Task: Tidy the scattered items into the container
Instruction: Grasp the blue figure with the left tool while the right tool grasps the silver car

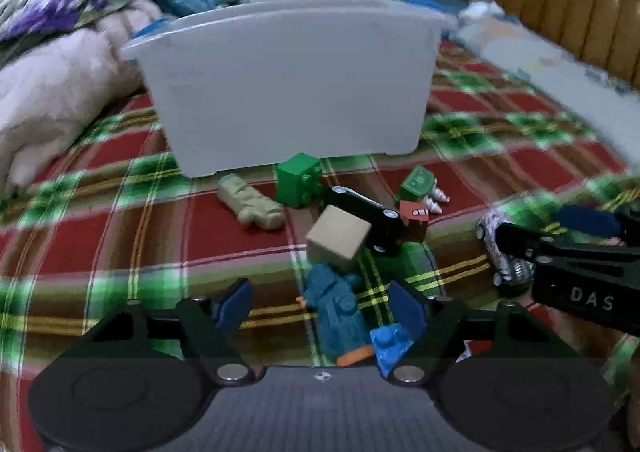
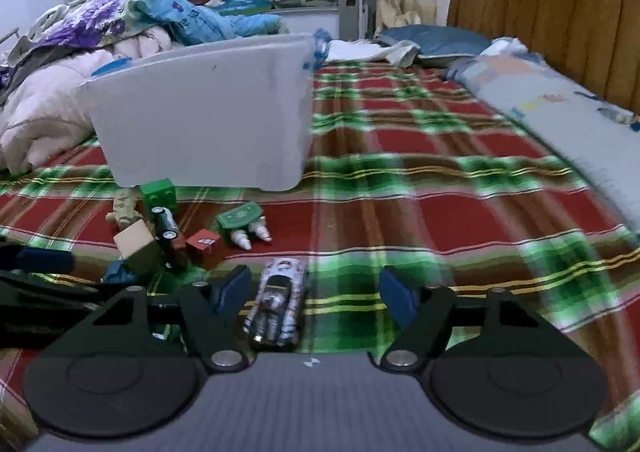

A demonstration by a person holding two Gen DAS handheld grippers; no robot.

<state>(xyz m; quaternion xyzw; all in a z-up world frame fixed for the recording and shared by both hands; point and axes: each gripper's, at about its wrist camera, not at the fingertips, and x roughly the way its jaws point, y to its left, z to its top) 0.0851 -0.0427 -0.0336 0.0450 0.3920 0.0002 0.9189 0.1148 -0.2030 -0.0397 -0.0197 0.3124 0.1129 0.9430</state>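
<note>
Two grippers of mine hang low over a red-and-green plaid bedspread (image 2: 440, 211), both with their blue-padded fingers spread apart and nothing between the pads. At far left, a heap of pale pink bedding (image 1: 48, 99) borders the white plastic bin (image 1: 288, 83), which stands upright on the bed behind the scatter of toys. Just in front of its near wall lie a tan figurine (image 1: 252, 201) and a green building brick (image 1: 300, 179). Nearer to me, my left gripper (image 1: 320, 310) frames a teal toy figure (image 1: 338, 312) lying between its open fingers, a small blue brick (image 1: 390, 344) beside the right pad. Just beyond are a plain wooden cube (image 1: 340, 238), a black toy car (image 1: 372, 217) leaning against it, a red block (image 1: 414, 213) and a green piece with white cone-shaped parts (image 1: 420, 187). Further right, my right gripper (image 2: 316, 294) sits over a silver toy car (image 2: 278, 302), which rests on the bedspread inside the gap, closer to the left finger, untouched. A wooden headboard (image 2: 560, 11) closes the scene at right.
</note>
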